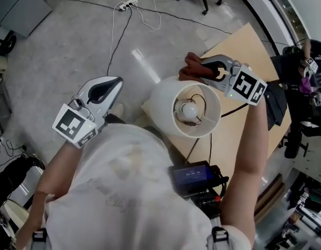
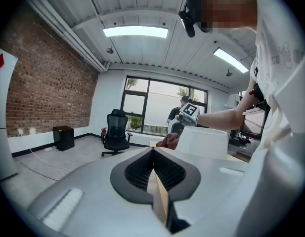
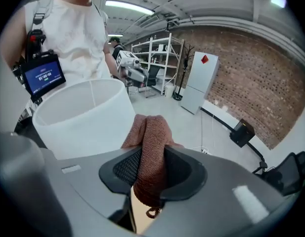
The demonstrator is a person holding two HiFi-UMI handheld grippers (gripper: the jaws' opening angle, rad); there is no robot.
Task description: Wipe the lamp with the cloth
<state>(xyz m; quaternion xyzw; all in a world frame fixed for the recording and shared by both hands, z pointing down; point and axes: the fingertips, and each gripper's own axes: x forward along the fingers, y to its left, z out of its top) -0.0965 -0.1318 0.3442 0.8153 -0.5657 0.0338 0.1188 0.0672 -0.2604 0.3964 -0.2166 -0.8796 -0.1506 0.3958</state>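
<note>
Overhead, in the head view: right hand-held gripper [image 1: 203, 67] pinching a brown cloth [image 1: 190, 63], cloth against the far rim of the lamp [image 1: 165, 95], just past the tips. Lamp upright on the tan surface [image 1: 248, 48], shade open to the camera, bulb [image 1: 190, 110] inside. Left hand-held gripper [image 1: 116, 82] off to the lamp's other side, over the floor [image 1: 72, 46], touching nothing.

Next, the left gripper view: jaws pressed together, nothing between them. Ahead and to the right of the tips, the white shade [image 2: 204, 142], with the cloth [image 2: 168, 141] at its left edge and the right hand-held gripper just behind that. Further off, an office chair [image 2: 116, 130] before the windows.

Lastly, the right gripper view: jaws spread round the folded cloth [image 3: 150, 137] and clamped on it, a fold bulging out past the tips. Shade [image 3: 88, 117] just left of the tips, cloth at its wall. Beyond the shade, the left hand-held gripper [image 3: 130, 67], apart from the lamp. Brick wall and a white cabinet [image 3: 199, 83] off to the right.
</note>
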